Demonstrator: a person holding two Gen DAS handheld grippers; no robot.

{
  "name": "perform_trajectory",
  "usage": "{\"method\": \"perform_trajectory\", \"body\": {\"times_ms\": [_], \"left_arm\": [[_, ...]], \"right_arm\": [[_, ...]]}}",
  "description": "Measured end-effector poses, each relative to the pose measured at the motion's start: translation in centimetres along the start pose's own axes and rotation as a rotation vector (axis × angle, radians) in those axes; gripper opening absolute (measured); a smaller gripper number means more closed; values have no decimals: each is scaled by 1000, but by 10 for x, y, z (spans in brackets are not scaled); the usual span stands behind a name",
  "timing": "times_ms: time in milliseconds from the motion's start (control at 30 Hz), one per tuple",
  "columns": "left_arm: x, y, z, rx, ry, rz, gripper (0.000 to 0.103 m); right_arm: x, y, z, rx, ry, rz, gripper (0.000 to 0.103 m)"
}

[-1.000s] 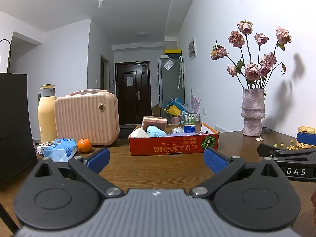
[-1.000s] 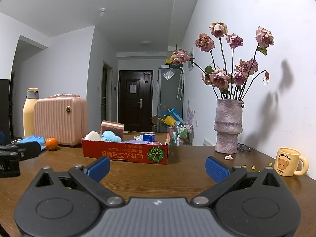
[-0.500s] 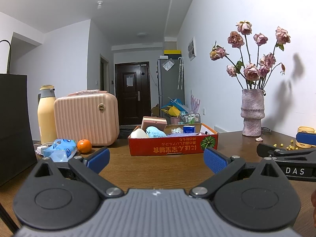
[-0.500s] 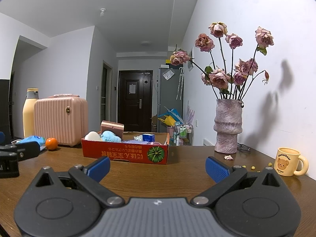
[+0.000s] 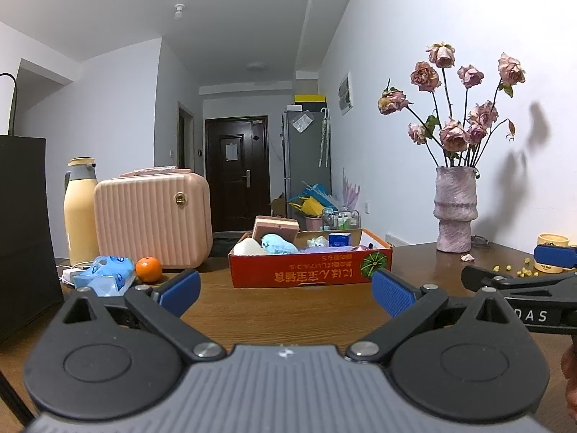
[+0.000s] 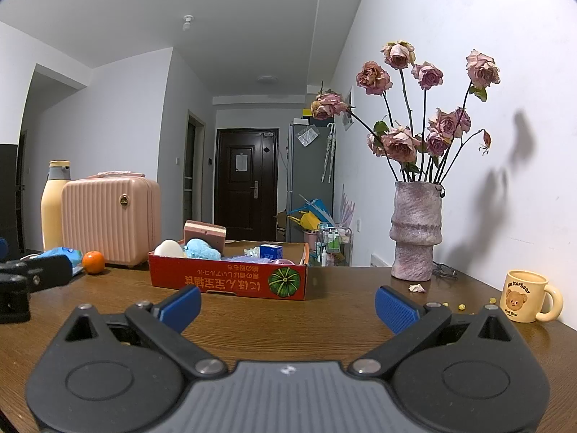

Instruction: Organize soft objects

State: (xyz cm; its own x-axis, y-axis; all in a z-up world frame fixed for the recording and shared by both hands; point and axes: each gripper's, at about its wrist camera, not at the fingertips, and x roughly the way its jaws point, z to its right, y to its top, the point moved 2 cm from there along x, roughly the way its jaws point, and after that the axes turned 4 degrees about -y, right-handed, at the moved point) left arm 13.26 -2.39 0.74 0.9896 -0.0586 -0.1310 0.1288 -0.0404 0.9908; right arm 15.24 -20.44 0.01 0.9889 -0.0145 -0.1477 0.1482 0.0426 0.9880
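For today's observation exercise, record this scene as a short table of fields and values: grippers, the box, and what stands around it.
left gripper: open, empty, above the table
right gripper: open, empty
red box: on table, ahead of both grippers
in box: blue plush, white round item, pink block
left of box: orange, pink case
right of box: vase, mug

Black bag (image 5: 21,231) cut off left
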Motion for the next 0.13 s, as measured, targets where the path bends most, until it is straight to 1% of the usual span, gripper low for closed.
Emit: {"method": "perform_trajectory", "body": {"times_ms": [133], "left_arm": [[-1, 0, 0, 2, -6, 4, 103]], "right_arm": [[0, 0, 0, -1, 1, -1, 103]]}}
